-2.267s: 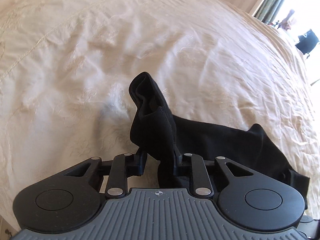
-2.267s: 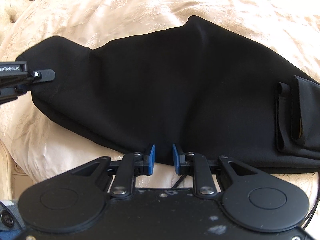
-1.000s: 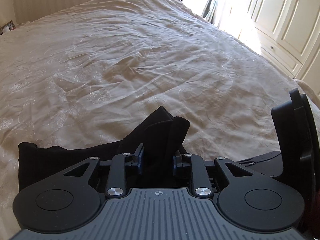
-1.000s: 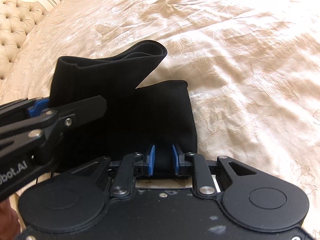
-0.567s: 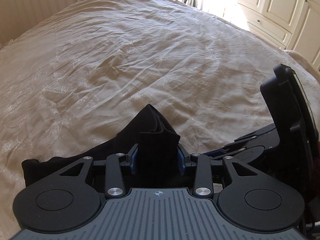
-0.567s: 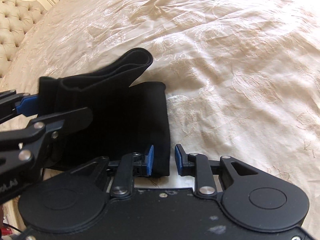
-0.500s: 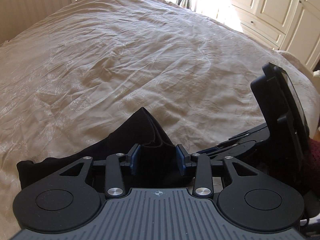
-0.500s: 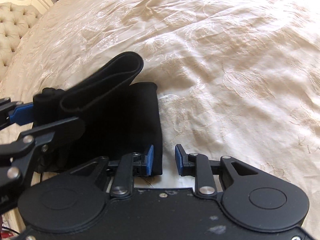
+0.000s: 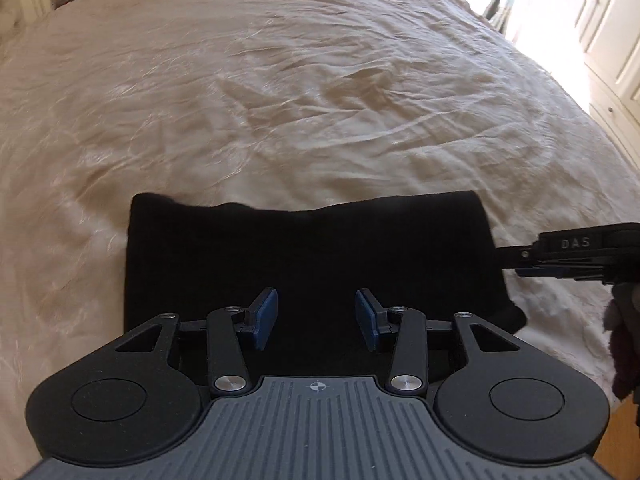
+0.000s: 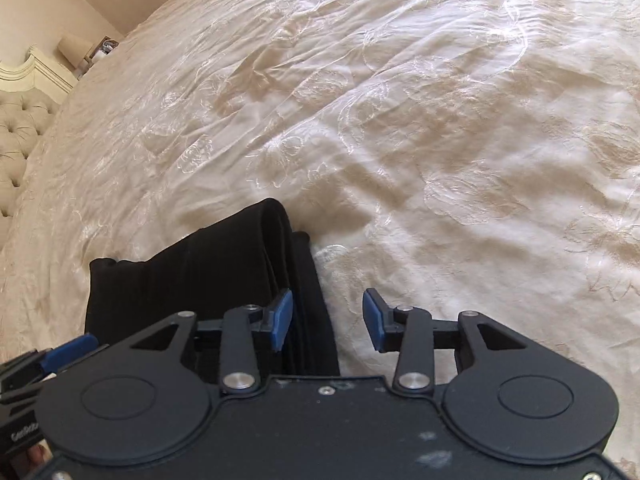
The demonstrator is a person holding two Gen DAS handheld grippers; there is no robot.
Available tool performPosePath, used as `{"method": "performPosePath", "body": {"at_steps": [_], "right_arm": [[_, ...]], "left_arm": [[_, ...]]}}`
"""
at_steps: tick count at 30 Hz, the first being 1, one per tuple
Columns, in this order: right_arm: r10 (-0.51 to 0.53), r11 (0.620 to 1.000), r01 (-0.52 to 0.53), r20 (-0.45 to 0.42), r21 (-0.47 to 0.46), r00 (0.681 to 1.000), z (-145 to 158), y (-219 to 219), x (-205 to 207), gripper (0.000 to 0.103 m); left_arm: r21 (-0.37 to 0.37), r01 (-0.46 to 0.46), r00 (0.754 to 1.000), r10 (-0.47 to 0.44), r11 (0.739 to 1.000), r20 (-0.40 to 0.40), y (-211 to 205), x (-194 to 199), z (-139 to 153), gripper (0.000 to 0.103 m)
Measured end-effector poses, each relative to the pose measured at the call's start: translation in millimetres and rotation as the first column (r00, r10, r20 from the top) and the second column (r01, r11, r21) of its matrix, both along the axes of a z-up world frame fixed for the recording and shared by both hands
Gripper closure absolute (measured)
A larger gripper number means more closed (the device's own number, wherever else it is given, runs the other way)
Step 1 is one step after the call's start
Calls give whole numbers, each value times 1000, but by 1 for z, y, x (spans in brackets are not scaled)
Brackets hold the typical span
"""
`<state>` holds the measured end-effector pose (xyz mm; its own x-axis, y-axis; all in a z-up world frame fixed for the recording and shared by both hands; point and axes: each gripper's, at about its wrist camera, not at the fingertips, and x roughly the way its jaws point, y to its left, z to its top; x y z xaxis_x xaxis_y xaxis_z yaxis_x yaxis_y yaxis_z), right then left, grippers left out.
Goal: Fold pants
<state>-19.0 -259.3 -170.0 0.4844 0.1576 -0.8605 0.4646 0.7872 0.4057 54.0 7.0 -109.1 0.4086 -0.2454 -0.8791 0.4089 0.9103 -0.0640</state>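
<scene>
Both grippers, the left gripper (image 9: 316, 318) and the right gripper (image 10: 327, 322), are holding their fingers spread with nothing between them, because the soft black folded pants (image 9: 312, 256) are lying finished on the cream bedspread (image 9: 280, 112) just past the fingertips.

There is one pair of black pants (image 9: 308, 256), folded into a single flat bundle near the close edge of one bed (image 9: 304, 92). Two grippers are in view: the left gripper (image 9: 316, 314) and the right gripper (image 10: 327, 320), each with two blue-padded fingers (image 9: 265, 314), four in all. One cream bedspread (image 10: 440, 128) covers the bed. Far left in the right wrist view stand one tufted headboard (image 10: 20, 136) and one lamp (image 10: 74, 49). Far right in the left wrist view is one run of cream cupboards (image 9: 608, 36).
</scene>
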Motion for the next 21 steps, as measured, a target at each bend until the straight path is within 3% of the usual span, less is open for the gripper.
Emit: {"method": "performPosePath", "body": {"at_steps": [4,10,15,21], "right_arm": [[30,1000,-31,-36,-4,999,-4,13,11,59],[94,996,-94,-47,0,994,-7,25,28,57],[236,963,-244,-84,-114,968,-4,45,43,58],[142,975,-149,-59,-163,988,13,37,37,59]], "left_arm": [[9,-195,979,196,981,-52,54,17,-5,61],[13,-334,940,334,942,-65,103,25,-4,61],[4,-323,944,323,946,-74,107,33,-4,61],[12,-210,976,210,978,-65,75,42,-11,61]]}}
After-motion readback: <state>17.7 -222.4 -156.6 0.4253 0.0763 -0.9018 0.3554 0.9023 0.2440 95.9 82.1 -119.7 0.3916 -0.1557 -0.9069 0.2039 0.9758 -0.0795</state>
